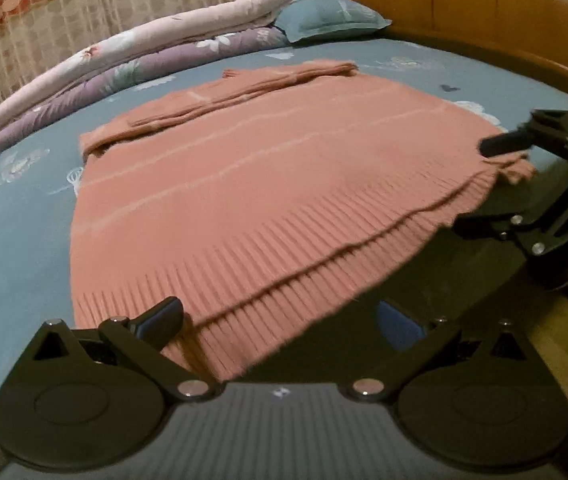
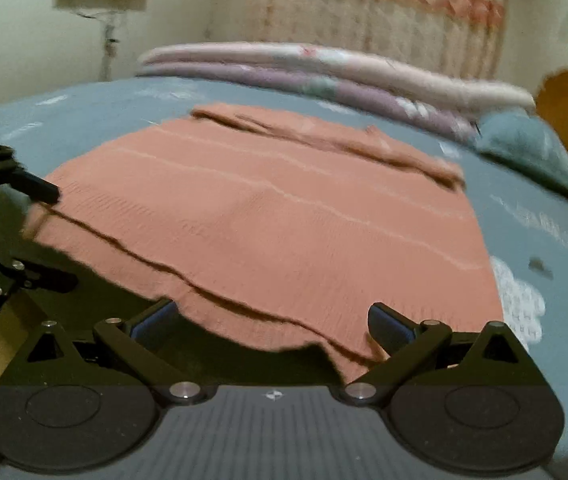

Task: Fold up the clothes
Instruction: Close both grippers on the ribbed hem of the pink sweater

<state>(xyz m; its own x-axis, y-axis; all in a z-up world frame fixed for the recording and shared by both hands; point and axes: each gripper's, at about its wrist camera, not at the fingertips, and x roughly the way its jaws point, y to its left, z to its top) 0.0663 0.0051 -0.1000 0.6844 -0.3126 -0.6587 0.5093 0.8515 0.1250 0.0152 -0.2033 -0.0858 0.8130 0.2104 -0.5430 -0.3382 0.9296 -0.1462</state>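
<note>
Two grippers sit at the near hem of a salmon-pink knit sweater (image 1: 268,184), spread flat on a blue floral bedsheet (image 1: 16,240). Hem is ribbed, double-layered; pale thin stripes cross the body; a sleeve (image 1: 244,84) lies folded across the far end. Left gripper (image 1: 280,320): jaws wide apart, straddling the hem's left corner. Right gripper (image 2: 270,320): jaws also apart, hem edge lying between them. Behind: rolled pink-and-lilac quilts (image 1: 132,52), a teal pillow (image 1: 332,16), glossy wooden headboard (image 1: 484,8), patterned curtain (image 2: 376,12).
</note>
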